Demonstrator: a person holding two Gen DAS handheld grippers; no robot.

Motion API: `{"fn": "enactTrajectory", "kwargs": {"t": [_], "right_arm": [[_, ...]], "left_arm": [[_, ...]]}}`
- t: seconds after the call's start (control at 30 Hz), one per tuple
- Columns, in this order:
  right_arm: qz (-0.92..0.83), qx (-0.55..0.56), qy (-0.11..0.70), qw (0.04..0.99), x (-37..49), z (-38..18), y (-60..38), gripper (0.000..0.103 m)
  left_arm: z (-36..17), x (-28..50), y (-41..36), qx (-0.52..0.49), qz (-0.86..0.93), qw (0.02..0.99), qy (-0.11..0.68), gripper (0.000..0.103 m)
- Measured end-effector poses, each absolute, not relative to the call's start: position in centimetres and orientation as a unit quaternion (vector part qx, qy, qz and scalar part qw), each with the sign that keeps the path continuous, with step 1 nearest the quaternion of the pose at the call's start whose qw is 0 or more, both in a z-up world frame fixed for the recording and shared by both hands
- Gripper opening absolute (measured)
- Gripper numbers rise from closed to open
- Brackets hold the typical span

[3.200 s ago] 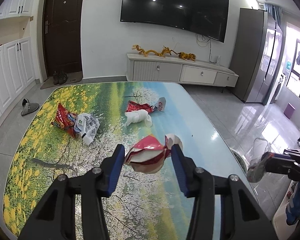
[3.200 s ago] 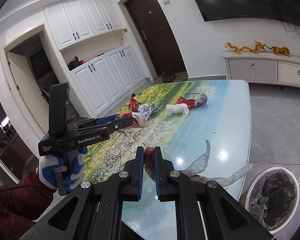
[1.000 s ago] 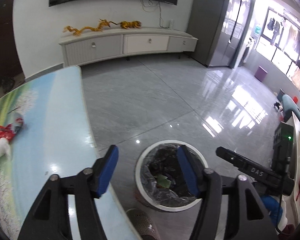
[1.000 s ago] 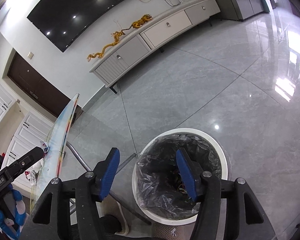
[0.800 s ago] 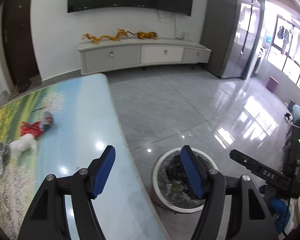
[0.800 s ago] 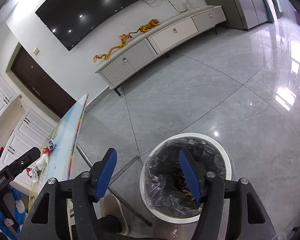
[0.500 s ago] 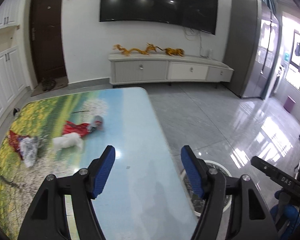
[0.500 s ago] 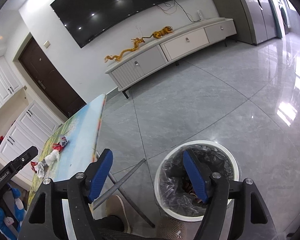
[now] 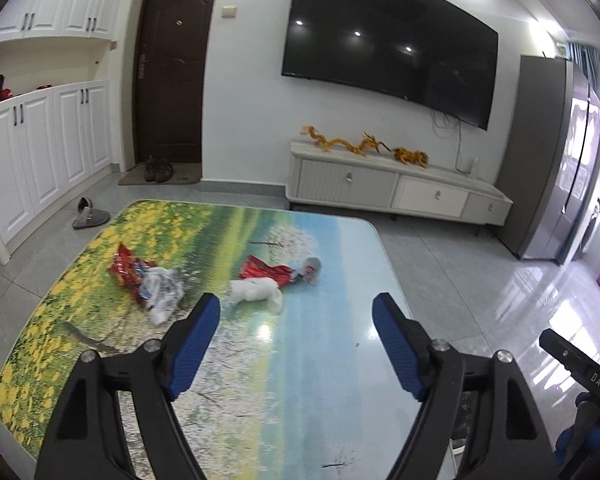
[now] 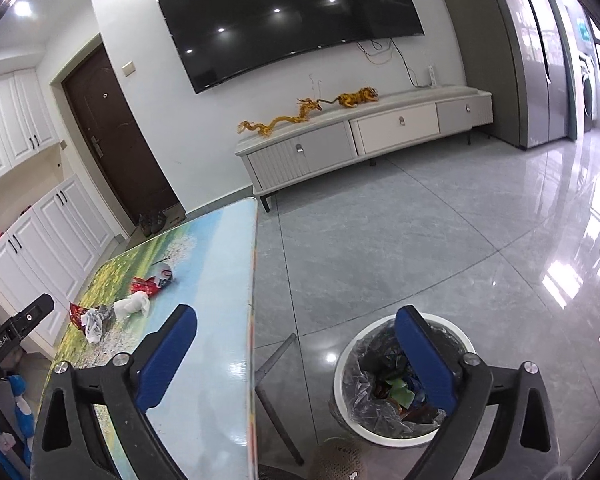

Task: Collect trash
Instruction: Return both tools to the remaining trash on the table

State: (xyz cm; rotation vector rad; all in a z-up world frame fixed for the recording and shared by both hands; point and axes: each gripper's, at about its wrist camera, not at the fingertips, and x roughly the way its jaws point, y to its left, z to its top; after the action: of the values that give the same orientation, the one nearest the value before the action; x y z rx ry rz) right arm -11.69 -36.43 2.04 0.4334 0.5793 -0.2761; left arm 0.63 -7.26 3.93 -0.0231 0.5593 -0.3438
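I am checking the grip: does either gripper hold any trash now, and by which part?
Nothing is held. The left gripper and the right gripper are both opening, with nothing between their jaws.

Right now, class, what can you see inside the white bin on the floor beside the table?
The white bin holds a black liner with green, red and blue scraps. The right gripper's blue pad covers part of the opening; anything deeper is hidden.

Right jaw hides part of the bin [image 10: 350, 364].
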Motion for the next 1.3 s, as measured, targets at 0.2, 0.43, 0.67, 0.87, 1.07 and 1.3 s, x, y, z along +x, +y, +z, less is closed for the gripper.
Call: {"fn": "enactTrajectory", "kwargs": {"t": [0.2, 0.43, 0.67, 0.87, 1.07, 1.3], "right_arm": [[-0.119, 0.183, 0.271, 0.938, -11.6, 3.8, -33.4, 0.103], [-0.101, 0.16, 0.235, 0.953, -12.6, 6.5, -30.5, 0.103], [-0.086, 0.147, 0.223, 0.96, -13.0, 7.8, -28.7, 0.103], [-0.054, 0.143, 0.228, 0.962, -11.6, 7.8, -27.8, 0.103], [-0.02, 0.137, 0.278, 0.951, -7.7, 5.0, -27.1, 0.103], [0.035, 0.165, 0.334, 0.928, -2.4, 0.2, -26.2, 0.103]], "left_arm": [[5.0, -0.9, -3.8, -0.031, -0.15, 0.956, 0.251, 0.08], [6.4, -2.8, -0.7, -0.046, -0.126, 0.966, 0.22, 0.08], [7.2, -4.1, 1.9, -0.061, -0.102, 0.974, 0.192, 0.08], [5.6, -2.3, 5.2, -0.052, -0.105, 0.966, 0.229, 0.08], [2.3, 0.5, 9.6, -0.06, -0.073, 0.957, 0.273, 0.08], [-3.2, 4.9, 12.5, -0.107, -0.078, 0.923, 0.361, 0.08]]}}
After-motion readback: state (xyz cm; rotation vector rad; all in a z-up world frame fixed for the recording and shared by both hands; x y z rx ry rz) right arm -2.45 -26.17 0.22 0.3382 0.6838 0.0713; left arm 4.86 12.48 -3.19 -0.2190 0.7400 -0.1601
